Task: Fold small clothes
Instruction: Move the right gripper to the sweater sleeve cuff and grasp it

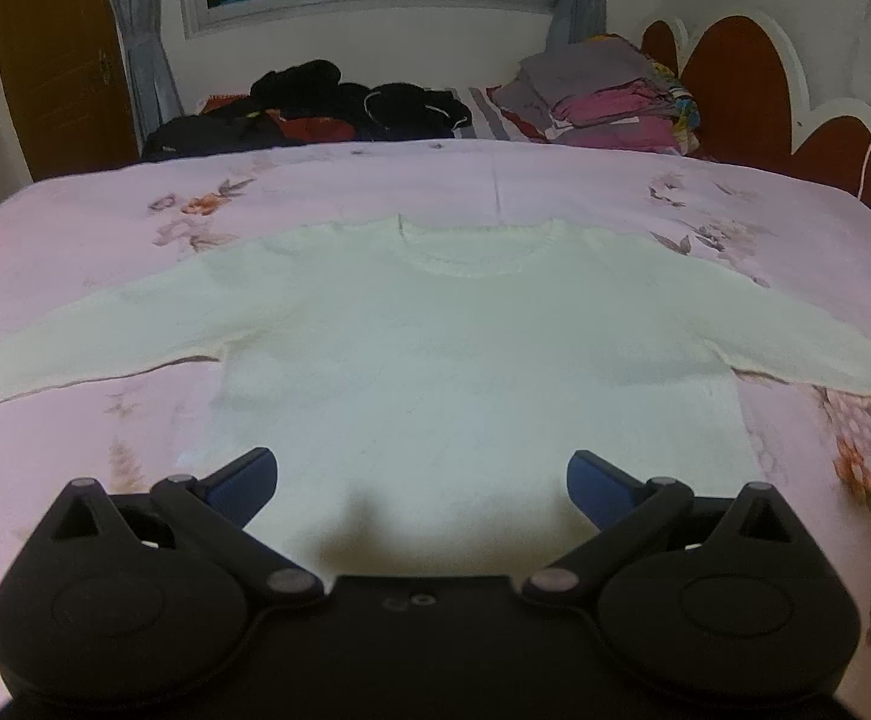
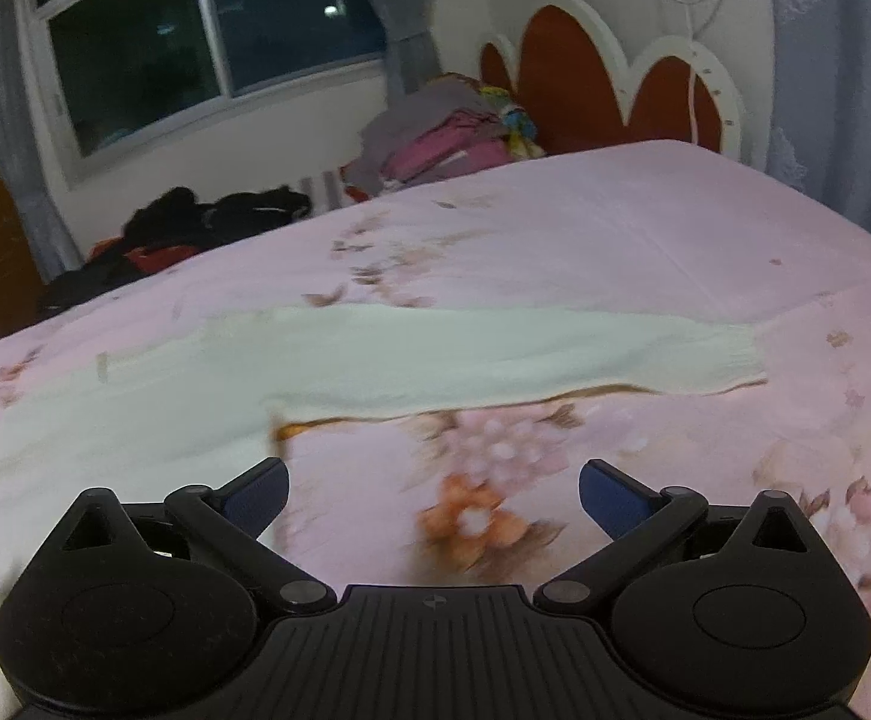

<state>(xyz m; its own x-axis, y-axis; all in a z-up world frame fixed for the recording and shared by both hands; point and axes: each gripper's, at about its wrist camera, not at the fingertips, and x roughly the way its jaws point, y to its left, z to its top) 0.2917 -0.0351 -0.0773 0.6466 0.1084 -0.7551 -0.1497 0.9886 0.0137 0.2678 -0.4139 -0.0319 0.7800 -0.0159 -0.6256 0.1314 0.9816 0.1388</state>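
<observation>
Left gripper (image 1: pixel 422 483): its blue-padded fingers (image 1: pixel 243 483) stand wide apart and empty, poised over the near hem of the garment.
Right gripper (image 2: pixel 433 495): fingers (image 2: pixel 612 498) likewise spread with nothing between them, above bare bedspread just beside the garment's right edge, below the armpit.
White sweater (image 1: pixel 465 372): a small long-sleeved top lying flat and face up on the bed, hem nearest the left gripper, round neckline (image 1: pixel 471 246) farthest, both sleeves stretched straight out to the sides.
Right sleeve (image 2: pixel 495 360): runs across the right wrist view to a ribbed cuff (image 2: pixel 729 360), lying flat on the cover; this view is blurred, so fine texture is hard to read.
How it will likely handle: it looks like a soft, light knit with no stiffness, so it should droop from any pinched point and may stretch or drag if pulled along the cover.
Where to take hold: judged from the layout, the cuff and the shoulder seam suit a sleeve fold, and the hem corners suit the body fold; pinching both layers at an edge should keep it from bunching.
Bedspread (image 1: pixel 75 252): pink, flowered, smooth, and soft under the fingers, so a low pinch could catch it too.
Far end of the bed: a dark heap of clothes (image 1: pixel 315 108) at left, a stack of folded textiles (image 1: pixel 609 102) at right by the headboard (image 1: pixel 753 90).
</observation>
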